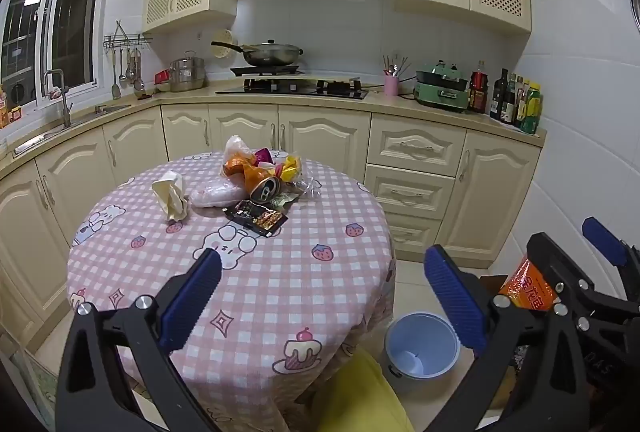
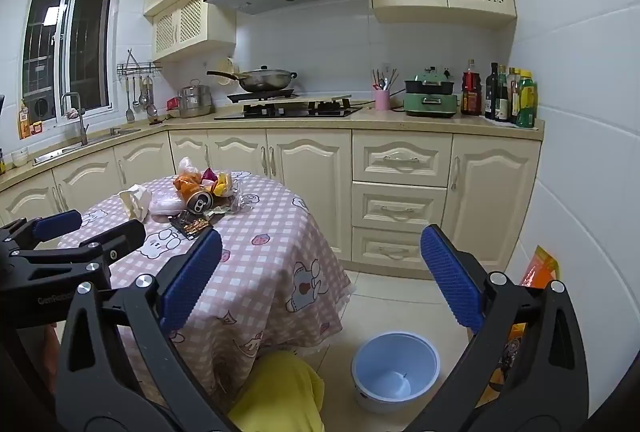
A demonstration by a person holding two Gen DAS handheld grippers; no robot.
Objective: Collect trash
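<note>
A heap of trash sits at the far side of the round table (image 1: pixel 240 284): a crumpled white tissue (image 1: pixel 171 197), a white plastic packet (image 1: pixel 216 193), a crushed can (image 1: pixel 265 189), a dark snack wrapper (image 1: pixel 257 218) and orange and yellow wrappers (image 1: pixel 256 161). The heap also shows in the right wrist view, with the can (image 2: pixel 199 201) in it. An empty blue bin (image 1: pixel 421 350) stands on the floor right of the table, also in the right wrist view (image 2: pixel 395 368). My left gripper (image 1: pixel 320 296) is open and empty above the table's near edge. My right gripper (image 2: pixel 320 272) is open and empty, right of the table.
Kitchen cabinets and a counter with a stove (image 1: pixel 292 87), a sink (image 1: pixel 60 127) and bottles (image 1: pixel 516 99) run behind the table. An orange bag (image 2: pixel 538 268) leans by the right wall. A yellow cloth-like thing (image 2: pixel 280 392) lies at the bottom of the view.
</note>
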